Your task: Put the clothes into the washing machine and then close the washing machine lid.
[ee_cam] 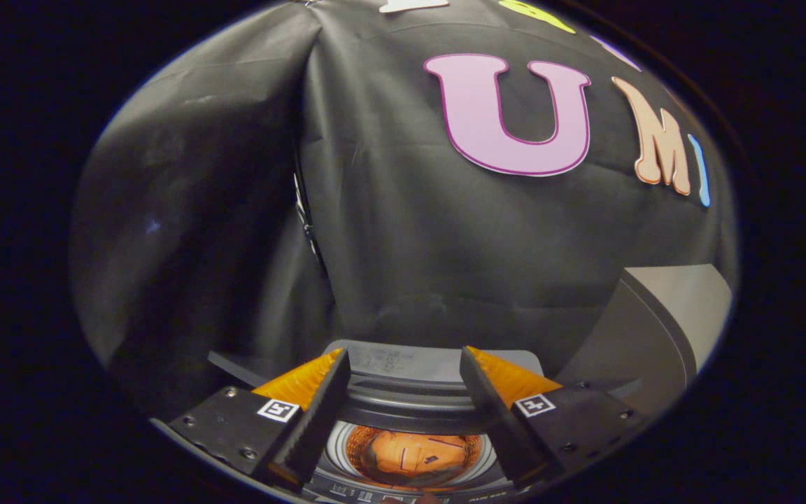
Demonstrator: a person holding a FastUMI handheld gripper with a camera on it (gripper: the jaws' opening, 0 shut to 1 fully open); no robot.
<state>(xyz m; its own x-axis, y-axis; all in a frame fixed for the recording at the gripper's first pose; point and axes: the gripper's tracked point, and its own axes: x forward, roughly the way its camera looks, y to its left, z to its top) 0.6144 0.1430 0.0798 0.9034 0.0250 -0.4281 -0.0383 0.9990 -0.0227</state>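
My gripper (403,360) hangs above a top-loading washing machine (403,402), fingers spread wide apart with nothing between them. Below and between the fingers the round drum opening shows, and an orange garment with dark marks (413,455) lies inside it. The machine's grey lid (644,336) stands raised, to the right of the right finger. The machine's back panel (392,364) sits just beyond the fingertips.
The booth's black cloth wall (403,231) rises close behind the machine and folds into a corner seam on the left. A thin dark strip (235,369) runs along the machine's left side.
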